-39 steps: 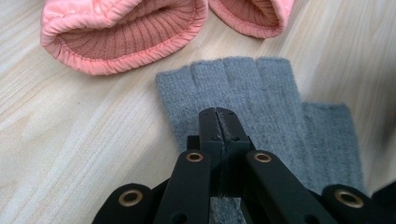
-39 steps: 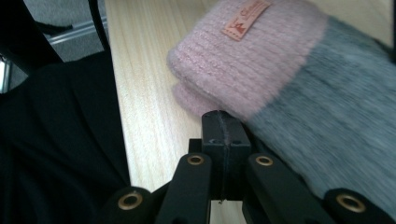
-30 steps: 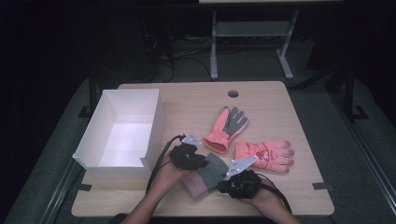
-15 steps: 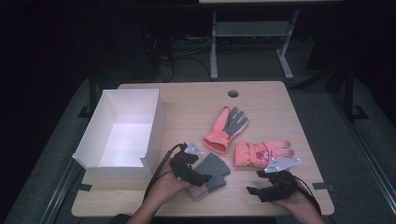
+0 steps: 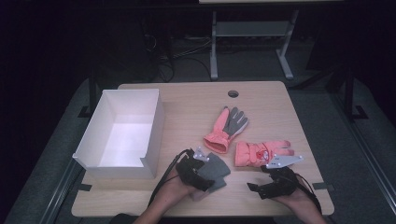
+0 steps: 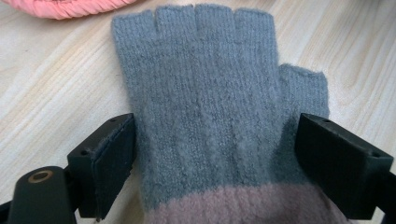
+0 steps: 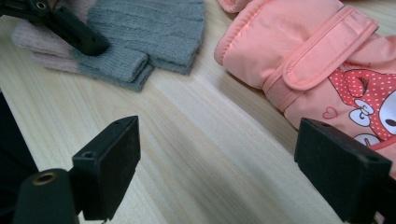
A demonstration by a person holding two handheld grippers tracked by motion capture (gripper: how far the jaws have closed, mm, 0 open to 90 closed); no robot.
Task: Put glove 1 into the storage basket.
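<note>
A grey fingerless knit glove (image 5: 215, 168) with a dusty-pink cuff lies flat near the table's front edge. My left gripper (image 5: 205, 176) sits low over its cuff end. In the left gripper view the glove (image 6: 210, 107) lies between the wide-open jaws of the left gripper (image 6: 217, 163), which have just been opening and do not squeeze it. My right gripper (image 5: 254, 189) is off to the right, and in its own view it (image 7: 217, 172) is over bare wood, jaws open and just widened, nothing between them. A pink ski glove (image 7: 317, 60) lies just beyond its right jaw.
Two pink ski gloves lie mid-table: one with a cartoon print (image 5: 259, 153), one showing a grey palm (image 5: 226, 126). An open white box (image 5: 156, 135) stands at the left. The wooden table (image 5: 187, 102) has a cable hole (image 5: 233, 93) at the back.
My right gripper has let go of the grey glove and moved right, to the table's front right. The left gripper has sunk a little, and the glove now lies flat.
</note>
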